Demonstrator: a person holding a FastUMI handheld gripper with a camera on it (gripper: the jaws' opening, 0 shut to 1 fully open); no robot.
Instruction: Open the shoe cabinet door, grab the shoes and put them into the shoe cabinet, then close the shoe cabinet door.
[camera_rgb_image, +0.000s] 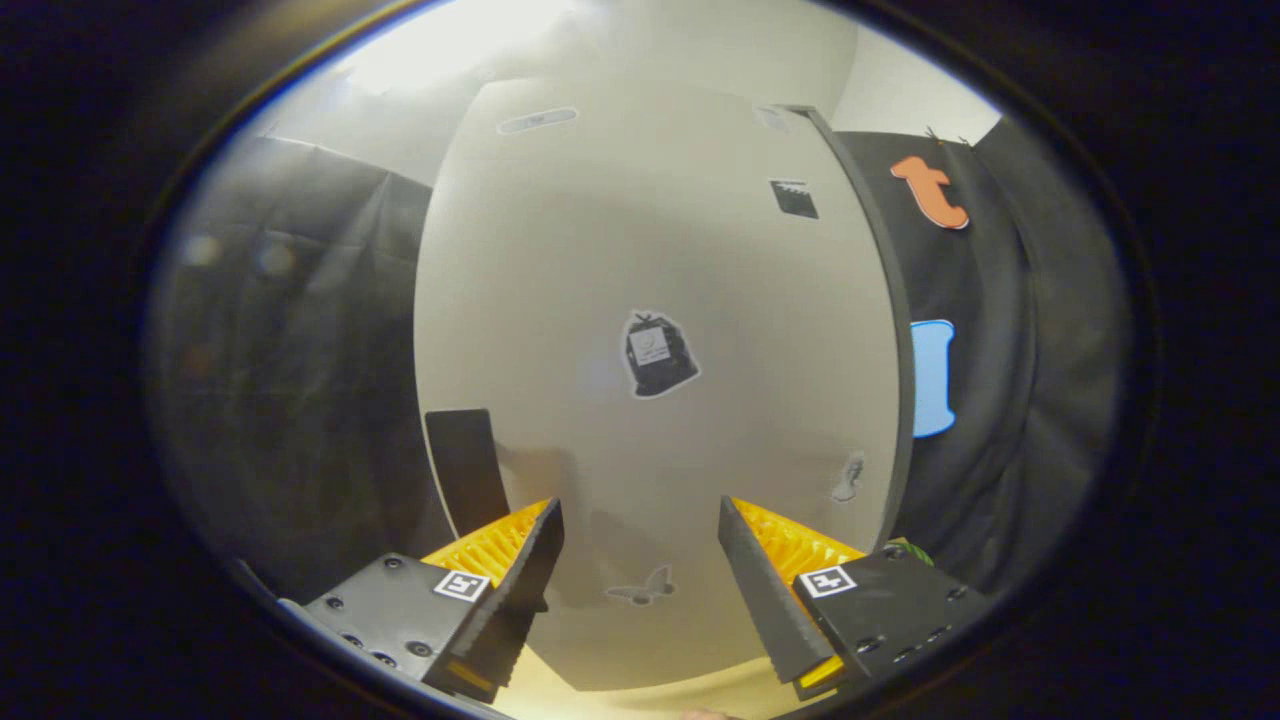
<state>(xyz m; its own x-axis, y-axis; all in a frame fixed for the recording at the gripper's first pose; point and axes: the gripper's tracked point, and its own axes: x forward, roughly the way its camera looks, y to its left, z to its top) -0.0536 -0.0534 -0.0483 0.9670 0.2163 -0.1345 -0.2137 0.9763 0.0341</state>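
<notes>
Left of centre a dark flat handle (468, 470) sits on the pale grey, sticker-dotted shoe cabinet door (650, 250), which fills mid-frame, apparently shut, just beyond the tool (640, 545), its fingers apart and empty; any pull should go squarely.

Hand-held gripper (640, 560) fingers spread, empty, facing the pale shoe cabinet door (600, 250) with stickers.

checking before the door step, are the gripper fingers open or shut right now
Open. The gripper holds its fingers apart with nothing between them, and the pale cabinet door with its stickers shows through the gap.
</notes>
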